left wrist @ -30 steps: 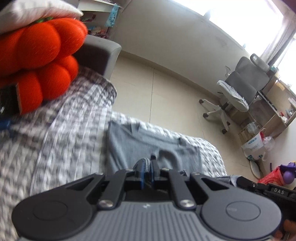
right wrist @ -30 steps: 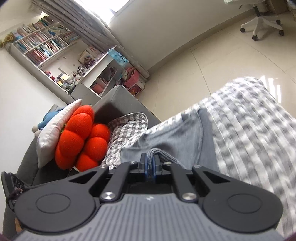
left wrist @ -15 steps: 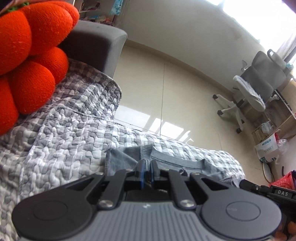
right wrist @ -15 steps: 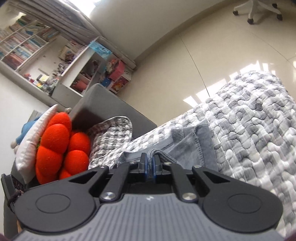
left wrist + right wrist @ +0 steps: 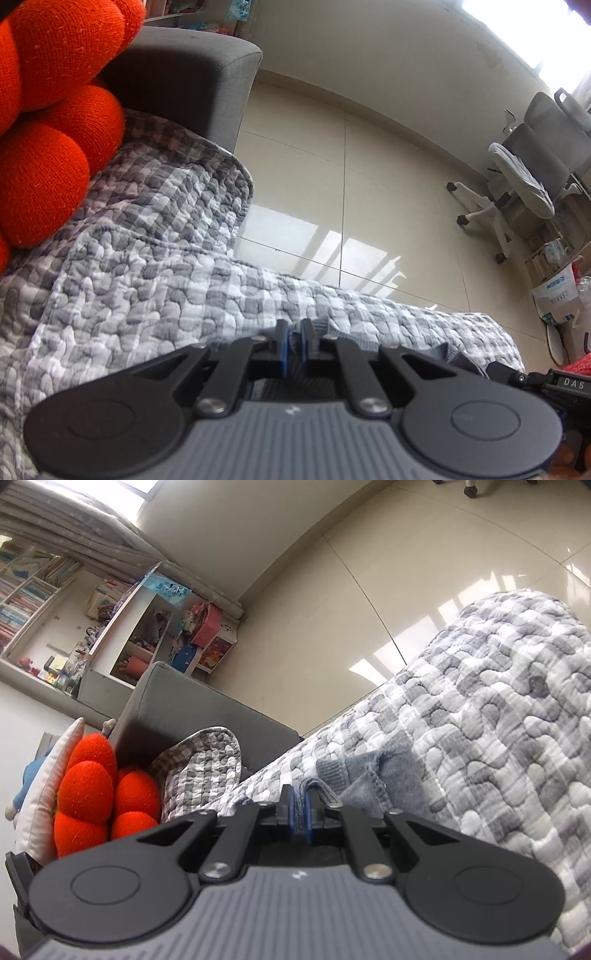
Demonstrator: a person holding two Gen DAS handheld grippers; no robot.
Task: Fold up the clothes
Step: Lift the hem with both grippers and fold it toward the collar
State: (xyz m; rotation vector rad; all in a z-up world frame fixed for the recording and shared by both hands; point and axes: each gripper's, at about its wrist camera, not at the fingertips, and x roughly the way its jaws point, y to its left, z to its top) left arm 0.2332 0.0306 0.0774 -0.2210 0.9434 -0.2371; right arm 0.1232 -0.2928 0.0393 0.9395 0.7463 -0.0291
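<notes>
Garment: grey knit top (image 5: 373, 779) is lying on the sofa cover, mostly hiding behind both gripper bodies; only a ribbed hem, a stitched edge and a small fold are showing in the right wrist view, and a thin grey strip (image 5: 413, 341) in the left. A second ago a wide flat panel of it was showing; now it is looking bunched and far smaller.
Sofa cover: quilted grey-and-white check cover (image 5: 140, 280) is puckering in pebbly bumps and draping over the seat edge; it is filling more of both views than before.
Sofa arm: dark grey woven upholstery (image 5: 192, 74), boxy, is rising behind the cover.
Floor: glossy cream tiles (image 5: 332, 177) are catching window light in bright patches.
Cushion: orange knitted cushion (image 5: 48, 122), made of round lobes, is cut off by the left view's edge; it is sitting whole beside a white pillow (image 5: 40, 797) in the right view.
Office chair: grey mesh chair (image 5: 532, 177) is standing far off, partly cut by the frame.
Shelving: white shelves (image 5: 122, 638) are holding small, blurry clutter that is hard to make out.
Left gripper: left gripper (image 5: 294, 338) is pinching grey fabric between its blue pads, fingers nearly together.
Right gripper: right gripper (image 5: 301, 814) is clamping a grey fold likewise, fingers almost touching.
</notes>
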